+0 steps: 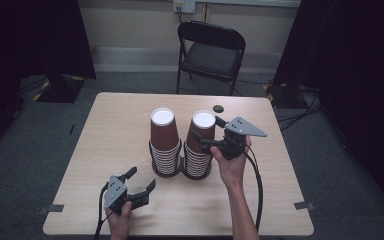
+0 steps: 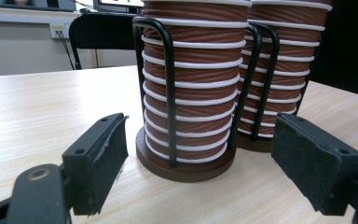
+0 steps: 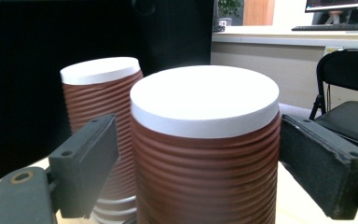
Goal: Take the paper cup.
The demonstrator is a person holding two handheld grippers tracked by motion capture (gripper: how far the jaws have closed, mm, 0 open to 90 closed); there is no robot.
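Two stacks of upturned brown paper cups stand side by side in a black wire holder [image 1: 182, 172] near the middle of the wooden table [image 1: 105, 140]. In the high view the right gripper [image 1: 207, 134] is up at the top cup of the right stack [image 1: 201, 131], its jaws spread to either side of it, while the left gripper [image 1: 141, 181] hovers low over the table in front of the left stack [image 1: 164, 135], jaws wide and empty. A black folding chair [image 1: 211, 52] stands beyond the table.

In the left gripper view, the left gripper [image 2: 200, 158] gapes wide toward the holder's base [image 2: 182, 170], apart from it.

In the right gripper view, the right gripper [image 3: 198, 163] frames the top cup [image 3: 205, 149]; the pads [image 3: 324, 163] sit just beside its ribbed wall, and contact cannot be told.
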